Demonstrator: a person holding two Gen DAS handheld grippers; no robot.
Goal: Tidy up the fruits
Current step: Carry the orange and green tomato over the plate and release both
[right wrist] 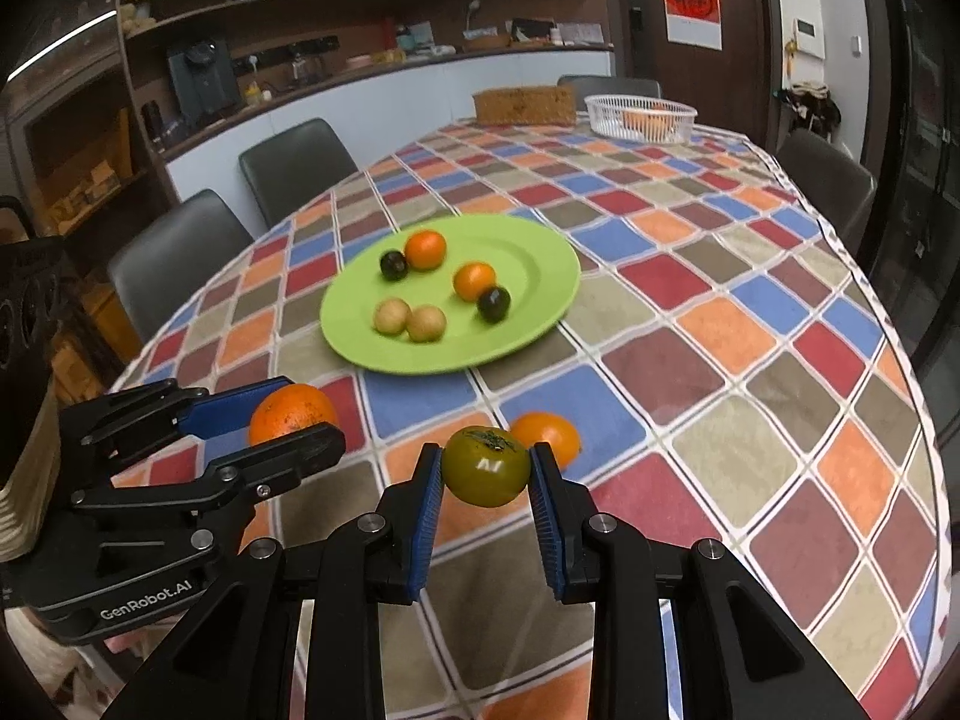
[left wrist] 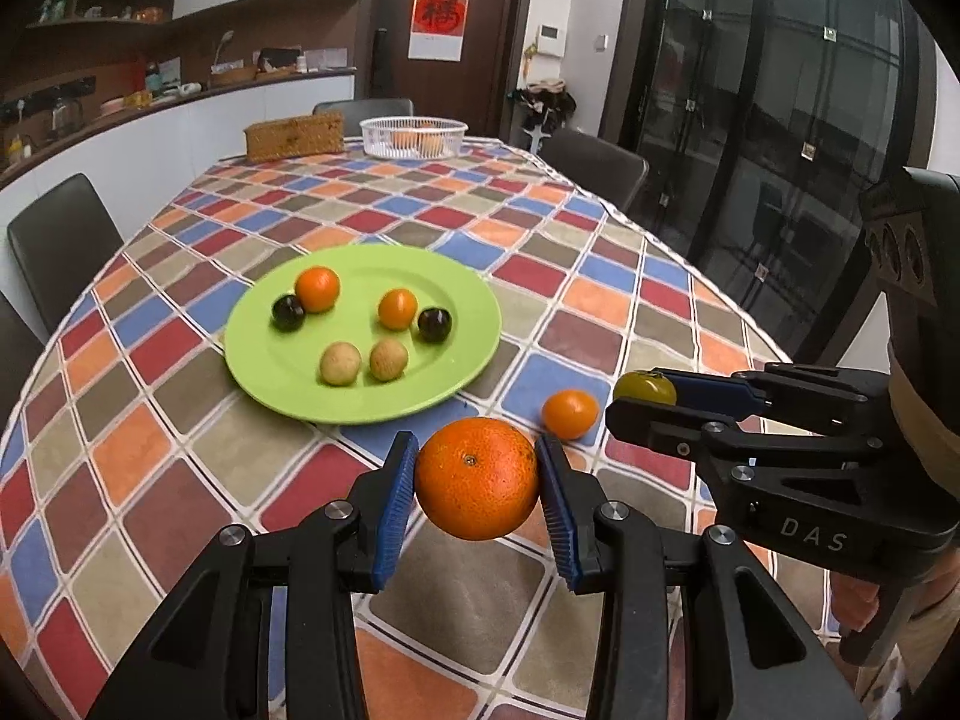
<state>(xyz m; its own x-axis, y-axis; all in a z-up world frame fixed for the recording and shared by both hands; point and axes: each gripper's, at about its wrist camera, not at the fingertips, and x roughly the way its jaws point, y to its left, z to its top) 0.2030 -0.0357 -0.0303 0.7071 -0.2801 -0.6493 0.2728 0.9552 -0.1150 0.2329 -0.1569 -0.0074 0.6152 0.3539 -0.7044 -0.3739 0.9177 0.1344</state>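
My left gripper [left wrist: 477, 483] is clamped on a big orange [left wrist: 477, 478], held clear above the tablecloth [left wrist: 180, 480]. My right gripper [right wrist: 486, 474] is clamped on a green tomato [right wrist: 486, 466], also off the cloth. A small orange [right wrist: 547, 435] lies on the table just beyond the tomato, near the plate's [left wrist: 468, 300] front rim. The green plate carries 6 small fruits, with bare room on its right side. Open cloth stretches past the plate to a white basket [left wrist: 414, 135] at the far edge. The table's right edge curves close beside my right gripper.
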